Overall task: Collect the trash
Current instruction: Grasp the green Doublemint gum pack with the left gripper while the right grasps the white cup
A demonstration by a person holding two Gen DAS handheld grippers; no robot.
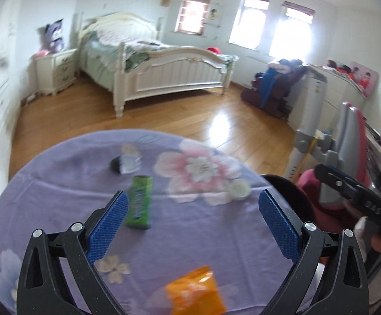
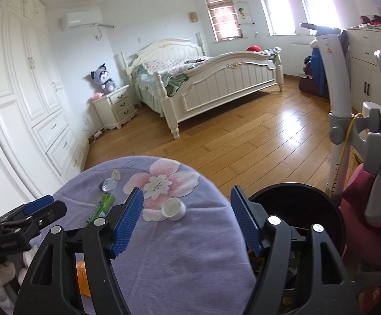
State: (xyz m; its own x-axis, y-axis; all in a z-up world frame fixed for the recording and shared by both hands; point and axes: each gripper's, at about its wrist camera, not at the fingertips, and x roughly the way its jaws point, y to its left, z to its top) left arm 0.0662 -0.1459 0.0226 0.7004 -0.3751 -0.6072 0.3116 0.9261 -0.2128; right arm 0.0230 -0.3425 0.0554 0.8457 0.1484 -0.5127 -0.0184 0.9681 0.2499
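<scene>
While both grippers, left gripper and right gripper, hover with fingers spread and empty, the orange wrapper lies near the counter edge, likely light and crinkly, best pinched across its middle.

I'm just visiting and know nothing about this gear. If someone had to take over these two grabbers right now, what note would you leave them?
Left gripper: open, empty, above the purple floral tablecloth.
Right gripper: open, empty, above the table's side nearest the black bin.
On the table: green wrapper, orange packet, white cap, small clear plastic piece.
Done: some scraps already seem to lie in the bin.
Left: those four pieces into the bin.
</scene>
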